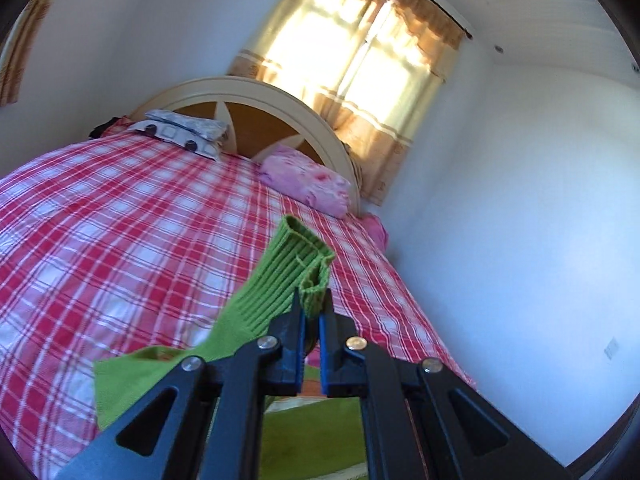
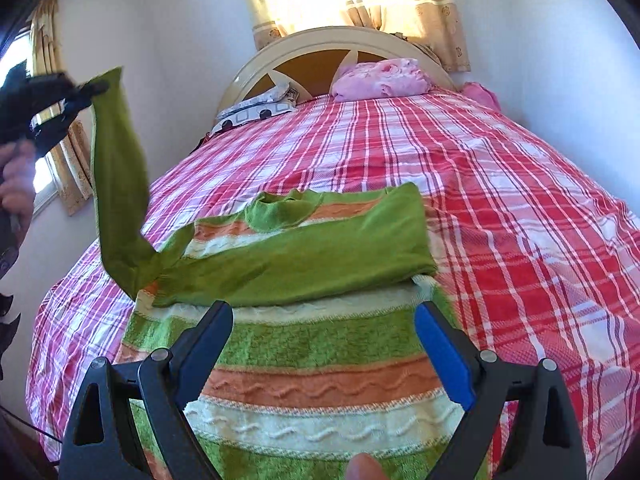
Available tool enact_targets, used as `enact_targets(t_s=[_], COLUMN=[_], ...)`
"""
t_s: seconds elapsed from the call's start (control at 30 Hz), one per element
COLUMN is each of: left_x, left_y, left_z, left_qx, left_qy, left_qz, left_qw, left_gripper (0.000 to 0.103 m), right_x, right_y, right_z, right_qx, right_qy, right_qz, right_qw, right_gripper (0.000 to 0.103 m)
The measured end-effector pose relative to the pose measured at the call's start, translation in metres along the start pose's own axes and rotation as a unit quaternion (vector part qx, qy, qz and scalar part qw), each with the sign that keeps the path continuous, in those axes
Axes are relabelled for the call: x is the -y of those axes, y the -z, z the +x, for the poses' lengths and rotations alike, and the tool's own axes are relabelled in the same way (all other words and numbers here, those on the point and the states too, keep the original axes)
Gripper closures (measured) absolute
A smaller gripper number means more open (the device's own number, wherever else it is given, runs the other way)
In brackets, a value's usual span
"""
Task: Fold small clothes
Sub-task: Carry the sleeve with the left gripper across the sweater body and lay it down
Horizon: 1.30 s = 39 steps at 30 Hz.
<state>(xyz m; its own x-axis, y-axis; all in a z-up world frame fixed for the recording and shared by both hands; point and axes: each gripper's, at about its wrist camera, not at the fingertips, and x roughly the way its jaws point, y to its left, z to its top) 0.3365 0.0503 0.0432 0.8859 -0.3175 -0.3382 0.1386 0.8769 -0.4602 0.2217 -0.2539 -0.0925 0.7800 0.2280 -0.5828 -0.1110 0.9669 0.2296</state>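
A small striped sweater (image 2: 320, 344), banded in green, orange and cream, lies flat on the near end of a bed. Its right sleeve (image 2: 340, 248) is plain green and is folded across the chest, with the cuff end lying toward the right edge of the garment. The green collar (image 2: 284, 210) sits just beyond that sleeve, on the far side.

The left sleeve (image 2: 114, 168) is lifted off the bed and stretches up and to the left, held at its ribbed cuff (image 1: 296, 268) by the left gripper (image 1: 314, 304). This gripper is closed tight on the cuff, so a fold of ribbed knit stands up between its black and blue fingers.

The right gripper (image 2: 324, 316) hovers over the near half of the sweater with its jaws spread wide and nothing between them. A fingertip (image 2: 362, 466) shows at the bottom edge of the right wrist view, and part of a hand (image 2: 18, 184) behind the left gripper shows at the left edge.

The bed is covered by a red, pink and white checked sheet (image 2: 500, 200). At the far end, a pink pillow (image 2: 380, 80) lies on the right and a grey patterned pillow (image 2: 256, 110) on the left, both against a cream arched headboard (image 2: 256, 60). Behind it, a curtained window (image 1: 360, 60) glows with daylight between white walls.
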Motion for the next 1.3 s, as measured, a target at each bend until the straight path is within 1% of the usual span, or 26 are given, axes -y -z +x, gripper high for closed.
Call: enact_targets(t_s=[0.13, 0.3, 0.43, 0.47, 0.53, 0.6, 0.67, 0.7, 0.73, 0.77, 0.8, 0.87, 0.9, 0.93, 0.97, 1.03, 1.07, 1.13, 1.2, 1.27, 1.3], left_x=[0.018, 0.044, 0.060, 0.065, 0.070, 0.074, 0.075, 0.075, 0.075, 0.074, 0.073, 0.062, 0.057, 0.046, 0.036, 0.009, -0.012, -0.044, -0.085, -0.124, -0.136], left_y=[0.020, 0.061, 0.097, 0.107, 0.122, 0.137, 0.149, 0.152, 0.154, 0.153, 0.151, 0.142, 0.140, 0.136, 0.133, 0.127, 0.123, 0.120, 0.115, 0.114, 0.117], left_z=[0.029, 0.070, 0.100, 0.109, 0.122, 0.137, 0.141, 0.139, 0.134, 0.125, 0.119, 0.093, 0.085, 0.072, 0.065, 0.047, 0.038, 0.030, 0.023, 0.018, 0.017], left_qx=[-0.022, -0.056, -0.084, -0.086, -0.099, -0.124, -0.150, -0.156, -0.155, -0.150, -0.145, -0.126, -0.117, -0.106, -0.098, -0.085, -0.082, -0.084, -0.093, -0.107, -0.113], left_qy=[0.003, 0.007, -0.006, -0.016, -0.025, -0.036, -0.034, -0.035, -0.031, -0.027, -0.023, -0.025, -0.029, -0.041, -0.054, -0.095, -0.129, -0.182, -0.219, -0.256, -0.260], left_qz=[0.013, 0.025, 0.051, 0.069, 0.087, 0.107, 0.118, 0.125, 0.132, 0.142, 0.149, 0.169, 0.177, 0.190, 0.200, 0.221, 0.231, 0.232, 0.202, 0.164, 0.154], left_qw=[0.9997, 0.9981, 0.9952, 0.9937, 0.9910, 0.9859, 0.9810, 0.9792, 0.9784, 0.9780, 0.9779, 0.9772, 0.9767, 0.9752, 0.9734, 0.9669, 0.9609, 0.9518, 0.9499, 0.9466, 0.9465], left_gripper=[0.098, 0.098, 0.098, 0.098, 0.098, 0.098, 0.096, 0.096, 0.094, 0.088, 0.085, 0.062, 0.057, 0.047, 0.041, 0.040, 0.040, 0.040, 0.040, 0.040, 0.040], right_x=[0.008, 0.017, 0.025, 0.027, 0.030, 0.031, 0.031, 0.031, 0.032, 0.034, 0.035, 0.036, 0.036, 0.035, 0.034, 0.033, 0.033, 0.034, 0.033, 0.032, 0.031], right_y=[0.009, 0.018, 0.024, 0.026, 0.030, 0.034, 0.037, 0.039, 0.040, 0.041, 0.042, 0.042, 0.042, 0.042, 0.040, 0.035, 0.029, 0.017, 0.003, -0.012, -0.021], right_z=[-0.003, -0.008, -0.009, -0.009, -0.007, -0.005, -0.005, -0.005, -0.004, -0.004, -0.003, -0.001, -0.001, -0.001, -0.001, -0.001, 0.000, 0.004, 0.011, 0.026, 0.035], right_qx=[-0.005, -0.011, -0.014, -0.017, -0.022, -0.030, -0.034, -0.036, -0.037, -0.039, -0.041, -0.045, -0.048, -0.049, -0.049, -0.048, -0.049, -0.049, -0.049, -0.063, -0.070], right_qy=[0.000, 0.005, 0.012, 0.013, 0.016, 0.016, 0.018, 0.019, 0.020, 0.023, 0.025, 0.031, 0.033, 0.035, 0.036, 0.033, 0.027, 0.014, 0.006, -0.010, -0.016], right_qz=[0.005, 0.009, 0.014, 0.016, 0.019, 0.019, 0.016, 0.016, 0.017, 0.018, 0.018, 0.016, 0.014, 0.011, 0.007, 0.003, 0.006, 0.009, 0.010, 0.018, 0.024], right_qw=[1.000, 1.000, 1.000, 1.000, 0.999, 0.999, 0.999, 0.999, 0.999, 0.999, 0.999, 0.998, 0.998, 0.998, 0.998, 0.998, 0.998, 0.999, 0.999, 0.998, 0.997], right_gripper=[0.010, 0.010, 0.010, 0.010, 0.010, 0.010, 0.010, 0.010, 0.010, 0.010, 0.010, 0.010, 0.010, 0.010, 0.010, 0.010, 0.010, 0.010, 0.010, 0.010, 0.010])
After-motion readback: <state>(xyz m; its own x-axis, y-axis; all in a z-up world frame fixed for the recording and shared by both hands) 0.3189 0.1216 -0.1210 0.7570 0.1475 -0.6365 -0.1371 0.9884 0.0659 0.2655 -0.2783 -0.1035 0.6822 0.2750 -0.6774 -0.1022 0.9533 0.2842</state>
